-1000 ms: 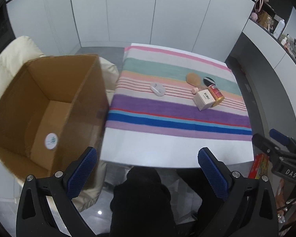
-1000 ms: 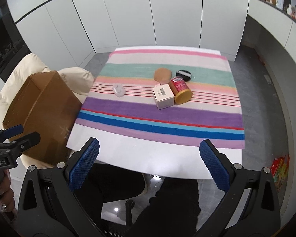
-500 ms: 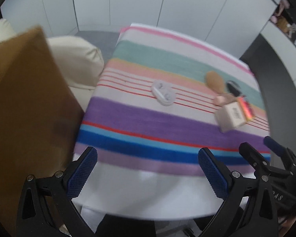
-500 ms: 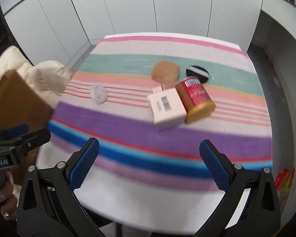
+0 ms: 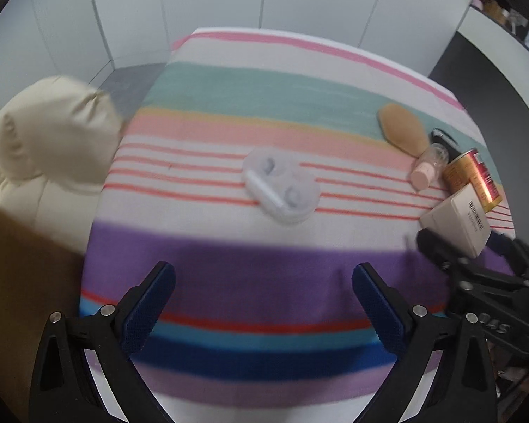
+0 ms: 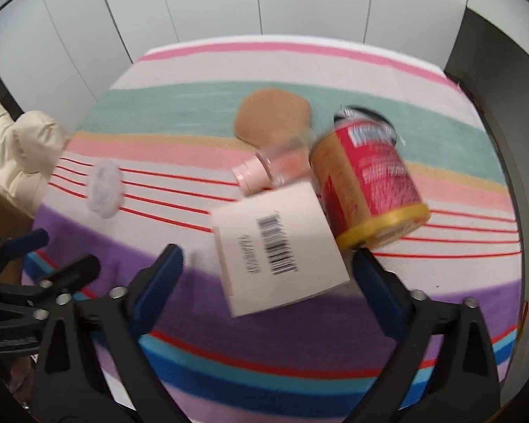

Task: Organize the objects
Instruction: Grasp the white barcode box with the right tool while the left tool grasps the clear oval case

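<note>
On the striped tablecloth (image 5: 264,98) a white oval case (image 5: 282,187) lies just ahead of my left gripper (image 5: 263,275), which is open and empty above the purple stripe. My right gripper (image 6: 267,255) hangs over a white barcoded box (image 6: 278,246). Its jaws are closing with the box between them, and the pads stand a little off its sides. Beside the box lie a red and yellow can (image 6: 366,183) on its side and a small clear bottle with a pink cap (image 6: 275,165). A tan round puff (image 6: 273,116) and a black compact (image 6: 366,112) lie behind them.
A cream padded chair (image 5: 46,134) and a brown cardboard box (image 5: 17,282) stand off the table's left side. White cabinet doors (image 6: 211,0) close the far side. A dark counter (image 5: 483,81) runs along the right. The left gripper (image 6: 58,252) shows at the right wrist view's left edge.
Both grippers have come down and forward over the table, so the objects look much larger. The right jaws have narrowed a little. The cardboard box has slid to the left edge.
</note>
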Available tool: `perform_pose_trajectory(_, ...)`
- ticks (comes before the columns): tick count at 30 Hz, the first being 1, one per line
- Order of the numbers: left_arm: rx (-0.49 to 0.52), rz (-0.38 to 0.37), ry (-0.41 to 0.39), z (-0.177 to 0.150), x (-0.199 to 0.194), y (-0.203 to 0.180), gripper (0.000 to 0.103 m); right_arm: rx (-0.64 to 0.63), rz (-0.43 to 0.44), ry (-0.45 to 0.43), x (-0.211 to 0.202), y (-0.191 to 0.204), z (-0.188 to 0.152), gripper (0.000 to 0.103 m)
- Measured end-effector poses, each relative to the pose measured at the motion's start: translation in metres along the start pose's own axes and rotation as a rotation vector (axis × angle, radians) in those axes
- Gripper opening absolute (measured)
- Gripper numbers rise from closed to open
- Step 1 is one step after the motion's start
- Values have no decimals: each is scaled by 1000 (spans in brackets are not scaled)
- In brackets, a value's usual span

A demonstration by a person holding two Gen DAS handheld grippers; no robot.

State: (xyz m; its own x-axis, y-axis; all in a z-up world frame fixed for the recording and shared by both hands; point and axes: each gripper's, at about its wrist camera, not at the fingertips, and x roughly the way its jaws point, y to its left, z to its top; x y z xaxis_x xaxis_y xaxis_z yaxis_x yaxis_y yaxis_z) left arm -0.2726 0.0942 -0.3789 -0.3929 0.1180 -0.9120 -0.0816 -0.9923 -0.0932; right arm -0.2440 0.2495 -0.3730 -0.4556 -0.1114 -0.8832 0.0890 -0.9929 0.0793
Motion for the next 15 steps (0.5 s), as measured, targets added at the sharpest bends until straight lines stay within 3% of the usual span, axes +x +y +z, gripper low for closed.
perform_pose_trajectory(6, 71, -19, -28, 23, 18, -14, 101, -31, -43, -50, 4, 1, -2, 84)
perform_pose_trajectory(11, 50, -31, -65, 43, 33, -21, 99, -12, -75, -83, 0, -4, -1, 64)
perform_pose_trajectory(13, 78, 19, -82, 45, 35, -27, 88, -1, -80, -90, -3, -7, -3, 56)
perform_pose_trajectory(14, 108, 64, -100, 43, 35, -33, 77, 1, -84, -93, -3, -8, -3, 55)
perform_pose_trajectory(15, 119, 50, -112, 41, 34, -35, 64, 2, -82, -95, -4, -9, -4, 55)
